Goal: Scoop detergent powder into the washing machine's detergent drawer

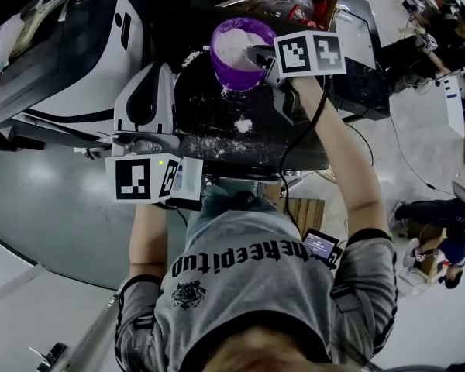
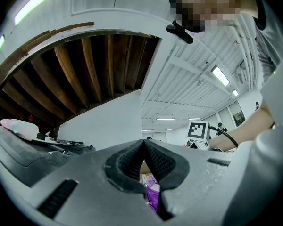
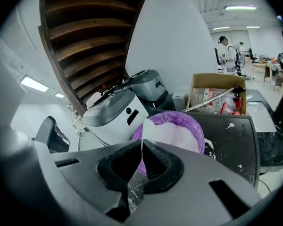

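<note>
White scoop [image 3: 144,128] pinched by right tool [image 3: 141,149]: right gripper view only.

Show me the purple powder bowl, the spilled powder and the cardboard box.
purple powder bowl [image 1: 234,76]: head view, front wall.
spilled powder [image 1: 243,125]: head view, middle of white clump.
cardboard box [image 3: 212,79]: right gripper view, upper flap.

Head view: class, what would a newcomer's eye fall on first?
The purple tub full of white powder, on the far side of the dark worktop, stands out first. The right claw is shut on a thin white scoop at its rim; spilled powder speckles the top.
</note>
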`<move>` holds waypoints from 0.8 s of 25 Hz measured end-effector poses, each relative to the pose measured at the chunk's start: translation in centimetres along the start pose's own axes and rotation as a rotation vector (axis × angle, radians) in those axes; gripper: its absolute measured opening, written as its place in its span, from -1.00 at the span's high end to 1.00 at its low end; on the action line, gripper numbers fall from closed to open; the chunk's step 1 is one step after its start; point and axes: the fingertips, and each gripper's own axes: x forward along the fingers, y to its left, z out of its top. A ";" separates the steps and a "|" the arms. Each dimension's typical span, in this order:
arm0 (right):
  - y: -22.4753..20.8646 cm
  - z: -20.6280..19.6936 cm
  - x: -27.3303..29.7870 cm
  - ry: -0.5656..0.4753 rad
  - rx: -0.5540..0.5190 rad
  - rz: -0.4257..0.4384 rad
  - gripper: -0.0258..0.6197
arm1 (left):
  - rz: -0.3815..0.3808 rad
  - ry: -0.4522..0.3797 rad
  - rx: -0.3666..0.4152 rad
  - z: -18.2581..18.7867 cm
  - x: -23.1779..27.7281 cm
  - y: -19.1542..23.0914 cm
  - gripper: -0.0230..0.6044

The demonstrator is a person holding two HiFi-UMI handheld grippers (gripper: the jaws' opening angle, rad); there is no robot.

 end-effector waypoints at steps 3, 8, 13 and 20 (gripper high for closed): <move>-0.4 0.3 1.1 0.051 0.005 -0.015 0.90 | -0.004 0.000 0.001 -0.1 -0.1 0.4 0.91; -1.3 0.8 2.8 0.134 0.025 -0.042 0.90 | -0.008 -0.005 -0.007 -0.2 -0.2 1.0 0.91; -2.6 0.9 4.4 0.202 0.001 -0.103 0.90 | -0.004 -0.004 -0.014 -0.6 -0.4 2.0 0.91; -3.5 0.5 6.0 0.273 -0.014 -0.159 0.90 | 0.006 0.001 -0.029 -1.2 -0.7 3.5 0.91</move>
